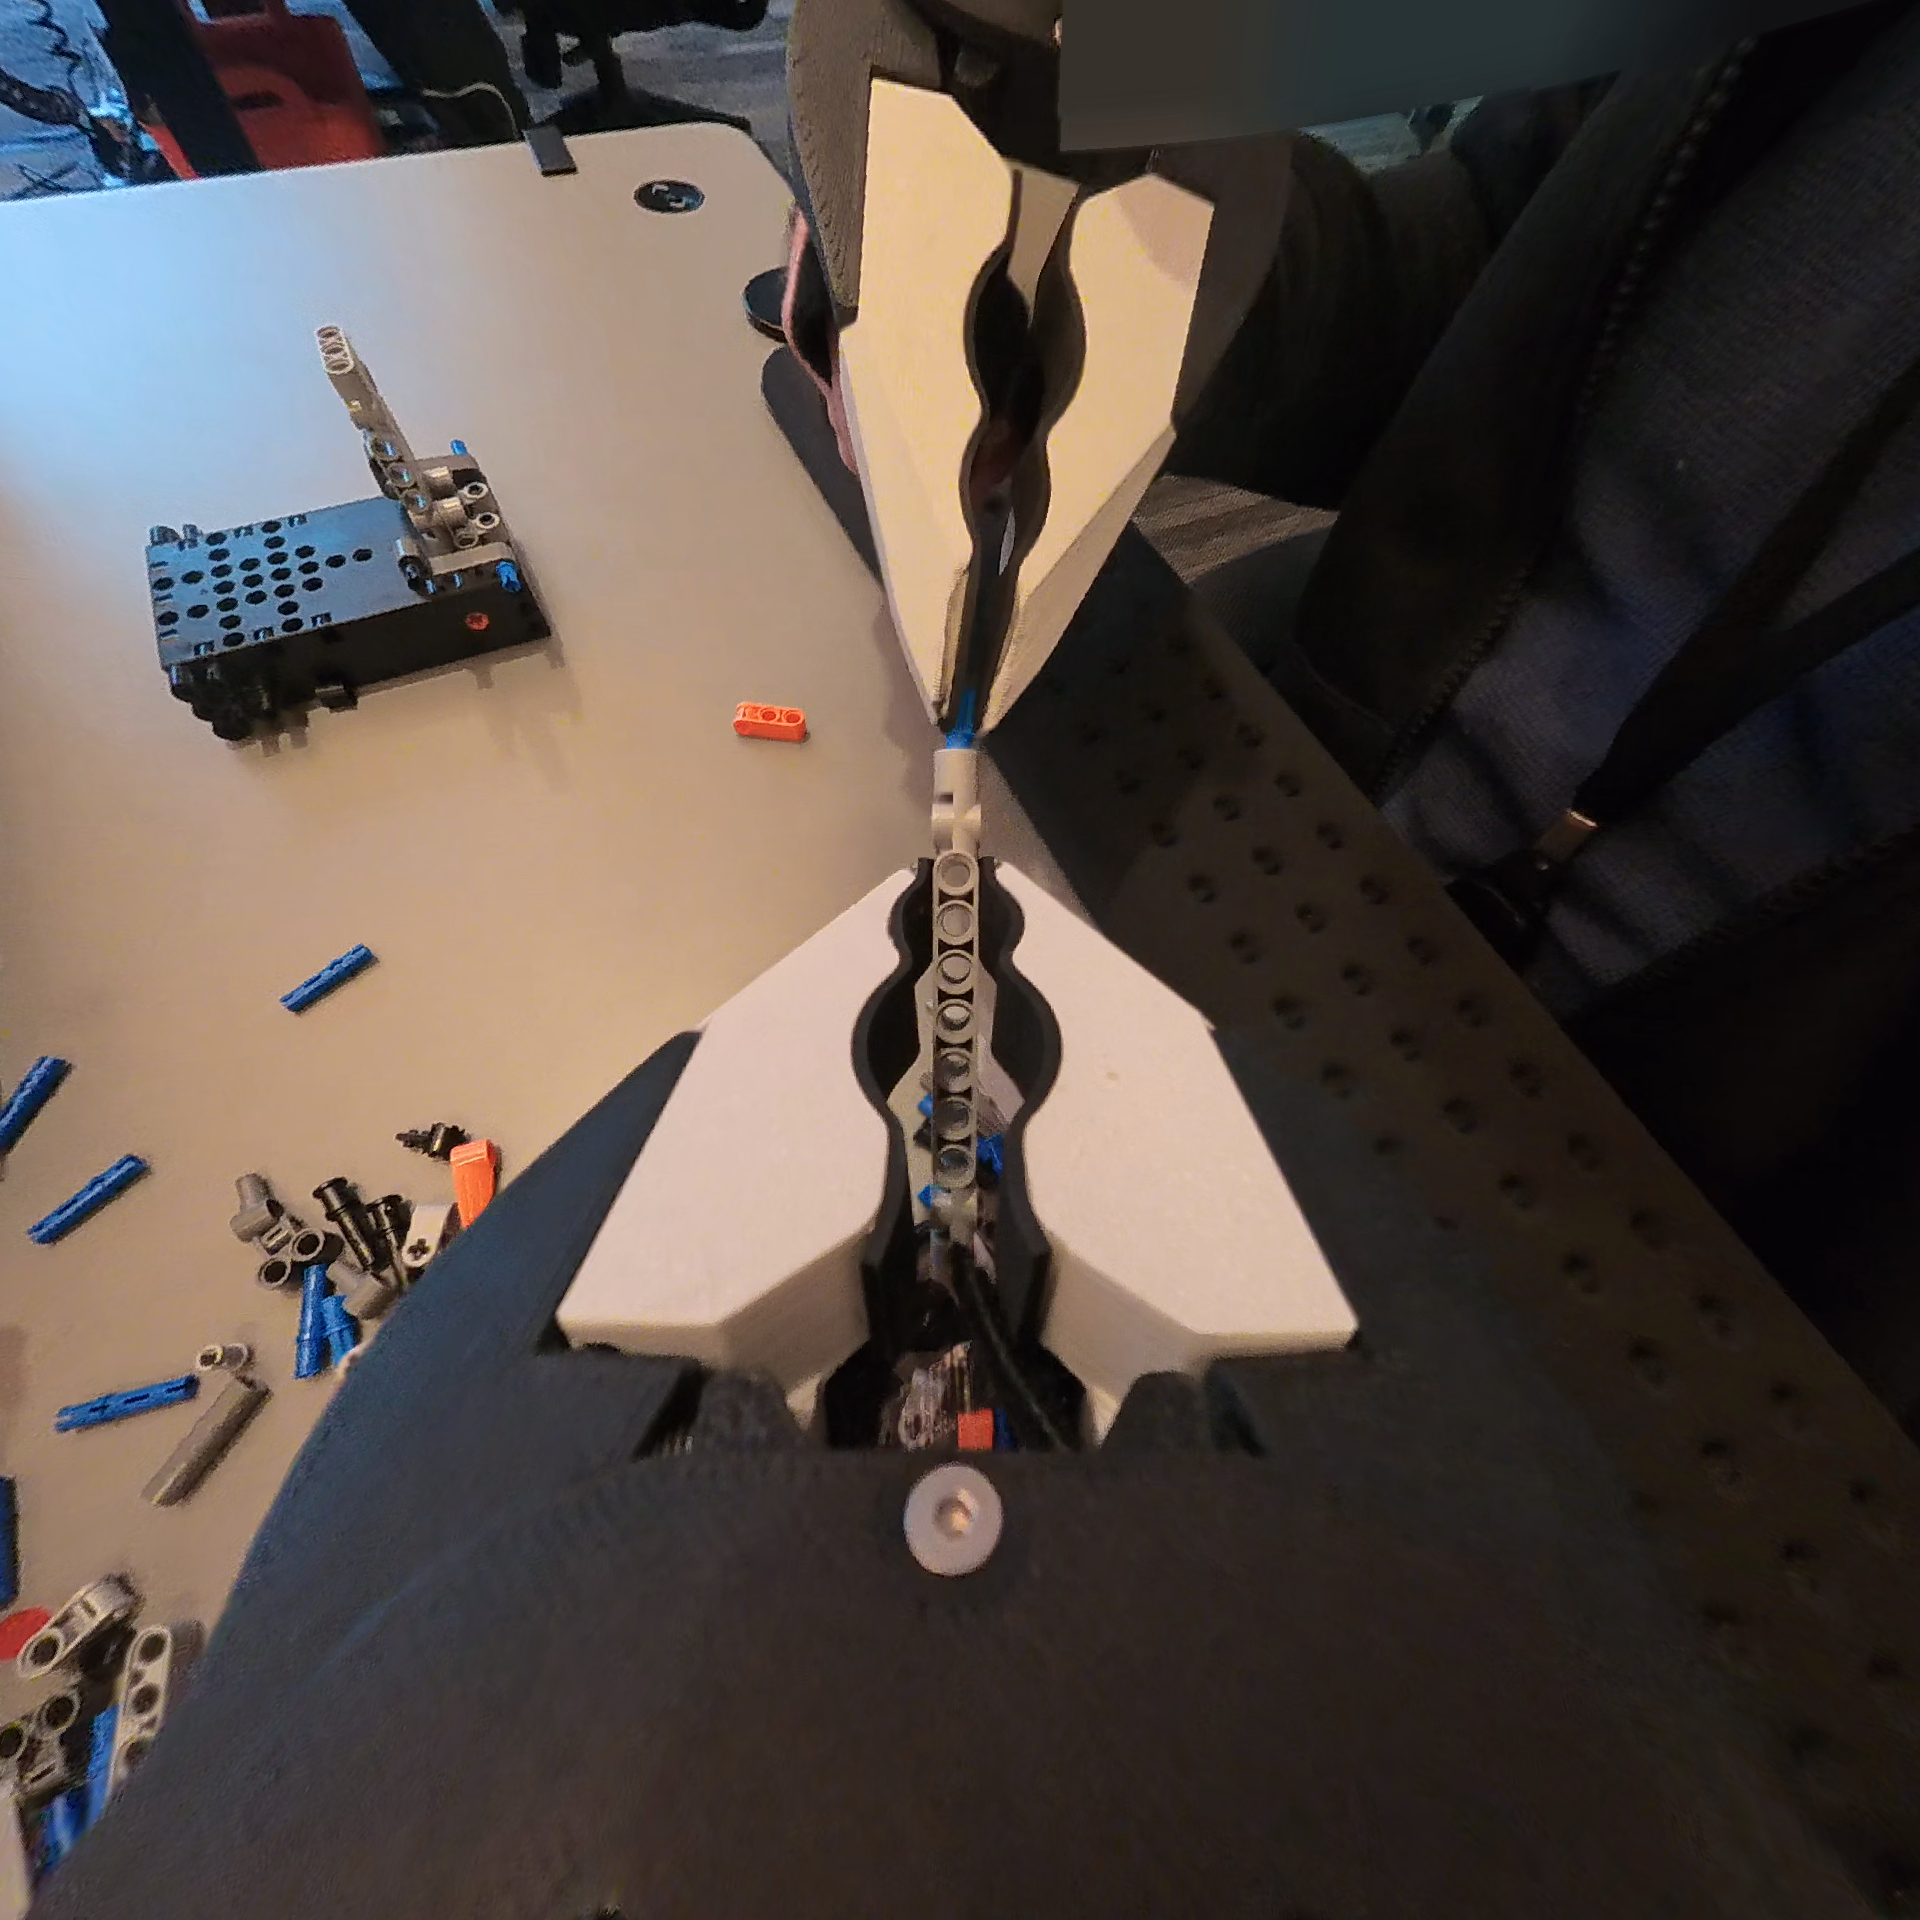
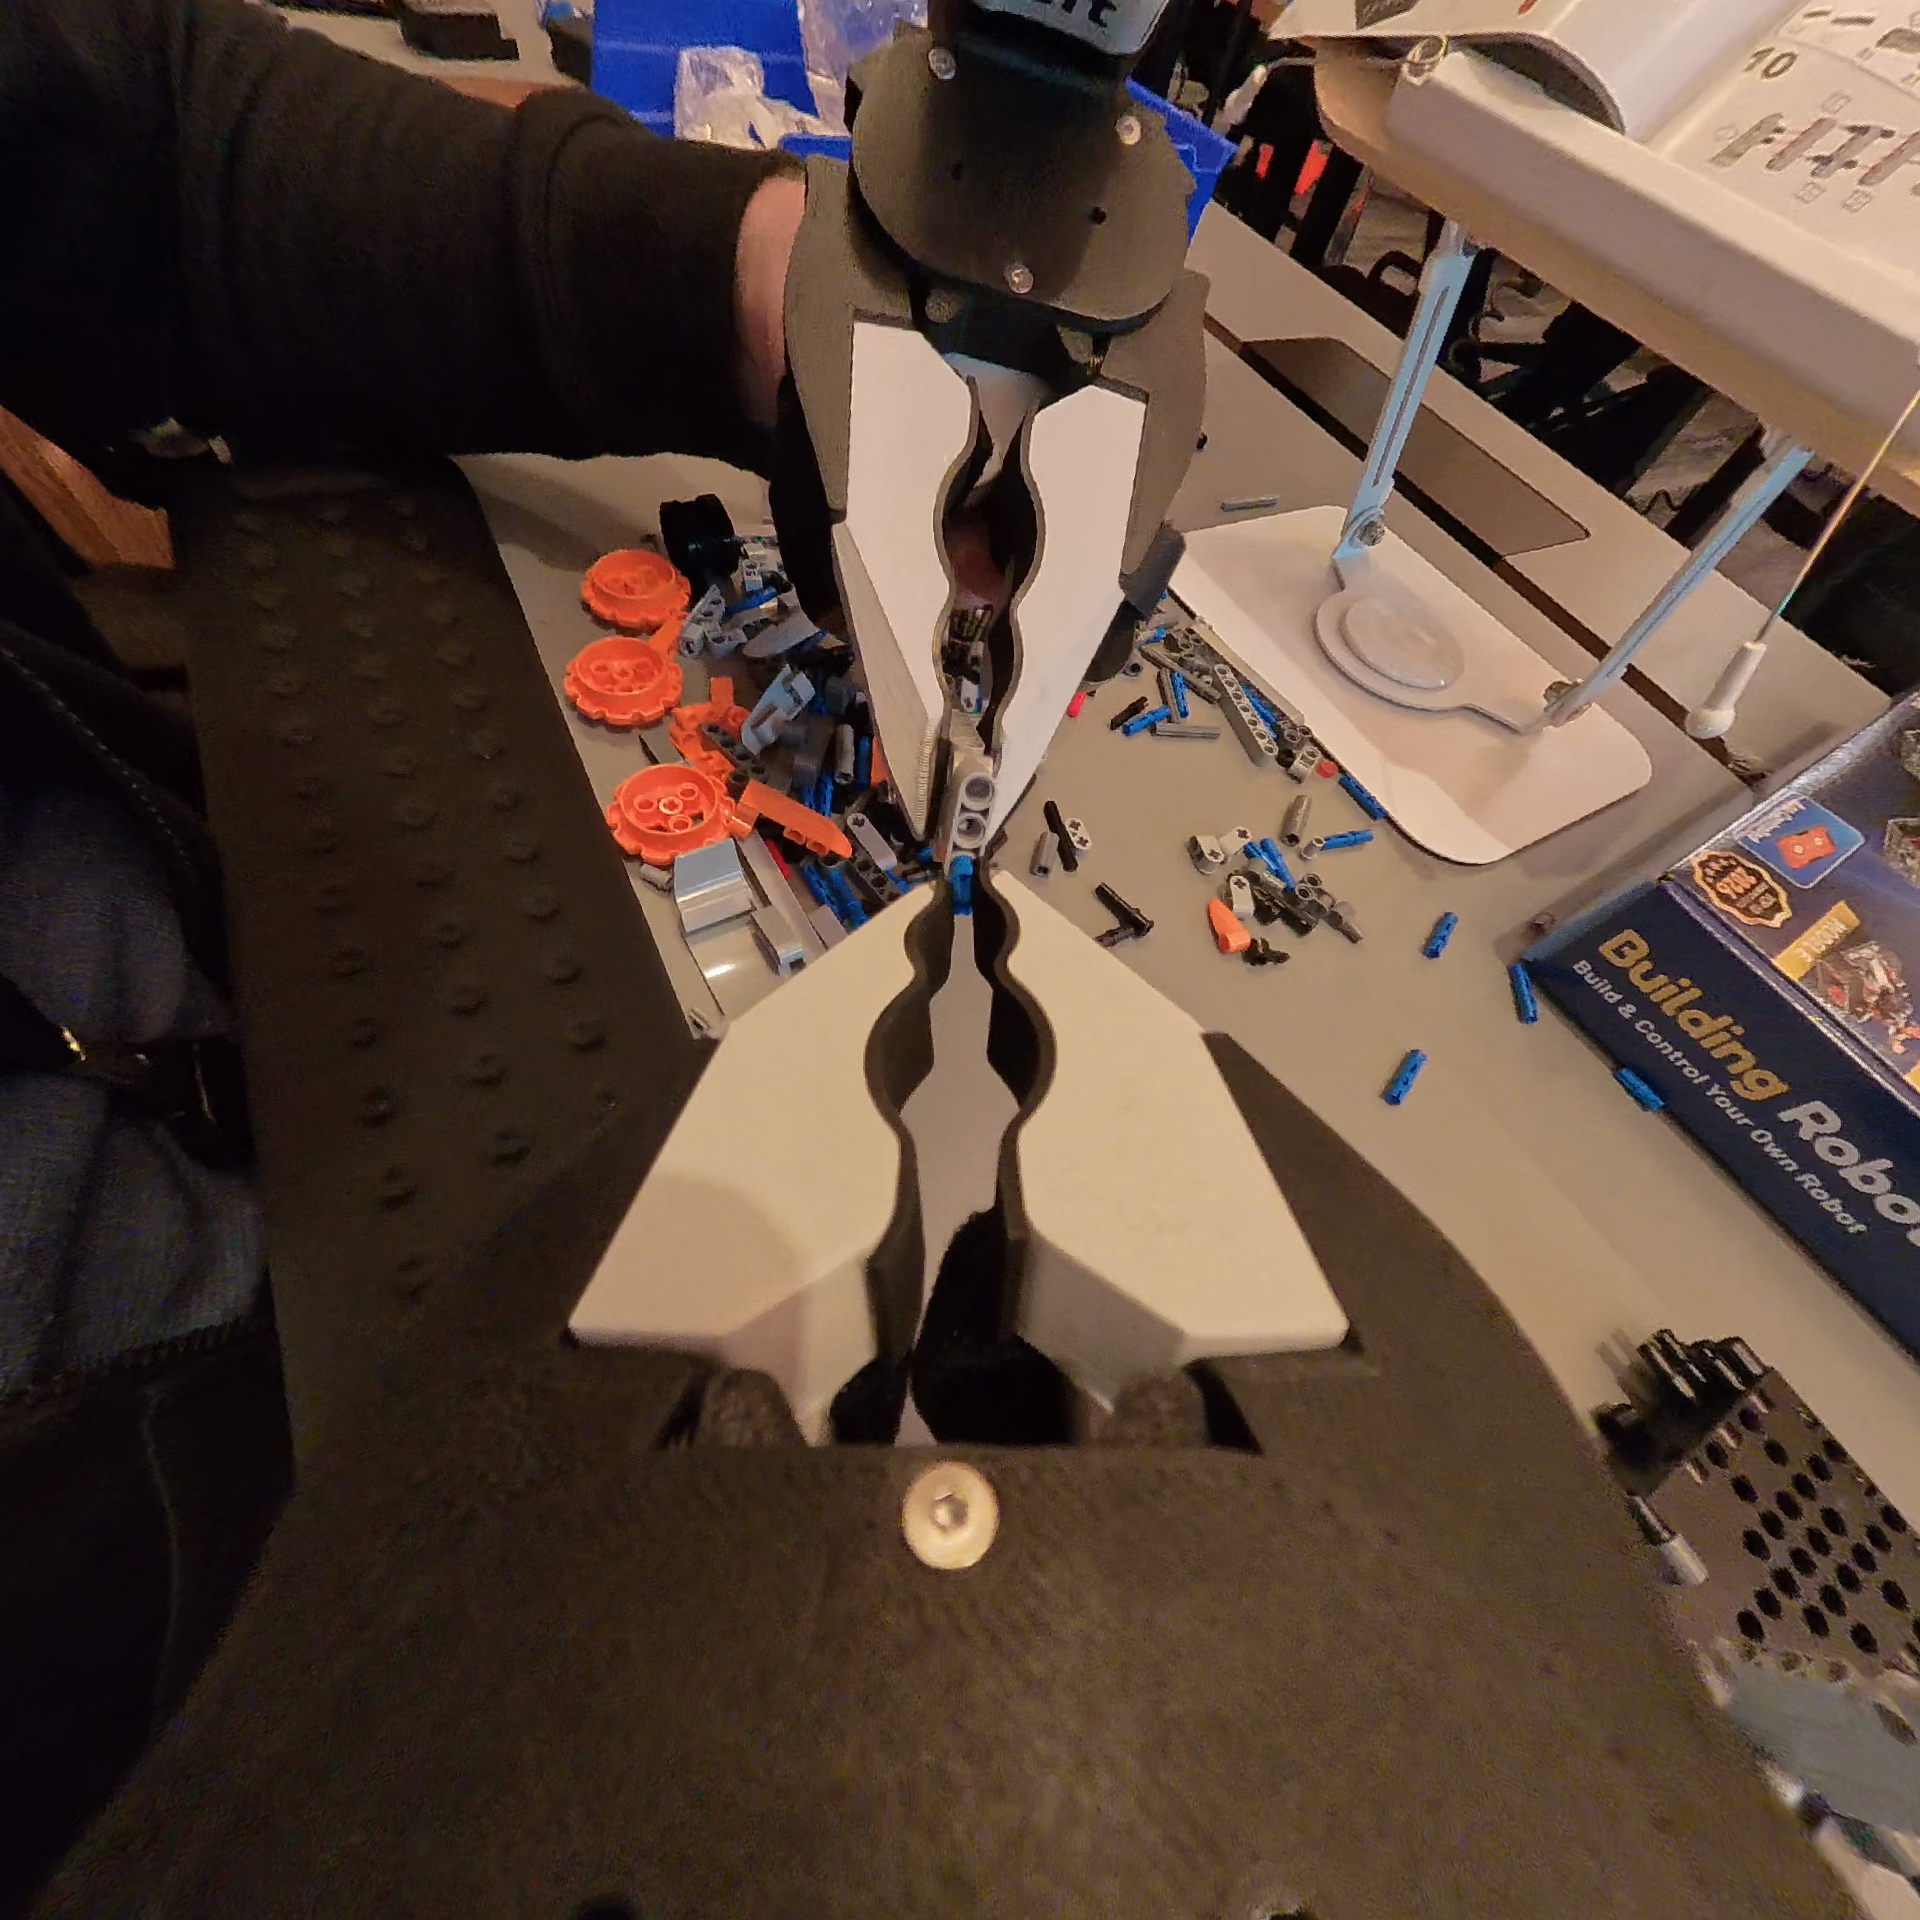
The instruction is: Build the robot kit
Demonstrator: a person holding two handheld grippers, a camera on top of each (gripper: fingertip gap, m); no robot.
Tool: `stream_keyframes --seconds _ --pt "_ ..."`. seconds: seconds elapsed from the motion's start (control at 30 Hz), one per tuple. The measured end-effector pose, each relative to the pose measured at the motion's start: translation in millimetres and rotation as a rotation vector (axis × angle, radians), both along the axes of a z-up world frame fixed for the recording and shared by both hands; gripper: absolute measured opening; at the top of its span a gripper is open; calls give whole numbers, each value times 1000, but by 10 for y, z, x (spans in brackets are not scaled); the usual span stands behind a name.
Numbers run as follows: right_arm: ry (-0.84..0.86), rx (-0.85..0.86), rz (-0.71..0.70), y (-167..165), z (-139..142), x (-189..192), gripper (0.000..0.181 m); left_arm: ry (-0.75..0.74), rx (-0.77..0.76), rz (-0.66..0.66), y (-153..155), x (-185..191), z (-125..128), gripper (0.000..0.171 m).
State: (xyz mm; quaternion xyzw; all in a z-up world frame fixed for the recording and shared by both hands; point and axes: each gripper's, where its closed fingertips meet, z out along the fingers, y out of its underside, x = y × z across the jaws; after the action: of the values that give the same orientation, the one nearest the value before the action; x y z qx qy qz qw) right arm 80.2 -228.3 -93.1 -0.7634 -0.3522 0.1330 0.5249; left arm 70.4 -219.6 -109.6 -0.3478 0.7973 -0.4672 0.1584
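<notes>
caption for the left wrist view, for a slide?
Left gripper shut on a grey beam, meeting the right gripper shut on a blue pin above a parts-strewn table.

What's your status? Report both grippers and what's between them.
Left gripper shut on grey beam. Right gripper shut on blue pin, tips meeting. Loose parts on table below.

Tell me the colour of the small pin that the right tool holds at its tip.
Blue. The pin shows best in the right wrist view.
</notes>
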Motion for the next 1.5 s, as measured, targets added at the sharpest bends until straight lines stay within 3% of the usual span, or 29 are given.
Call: stream_keyframes --seconds 0.2,0.73,1.5 --pt "-41 -27 16 -1 -67 -13 2 14 81 18 3 16 -71 6" --pt "323 18 123 -61 249 33 1 -120 -8 12 -70 75 200 5" --pt "482 69 188 -131 409 52 0 -205 -4 1 -135 118 339 5"
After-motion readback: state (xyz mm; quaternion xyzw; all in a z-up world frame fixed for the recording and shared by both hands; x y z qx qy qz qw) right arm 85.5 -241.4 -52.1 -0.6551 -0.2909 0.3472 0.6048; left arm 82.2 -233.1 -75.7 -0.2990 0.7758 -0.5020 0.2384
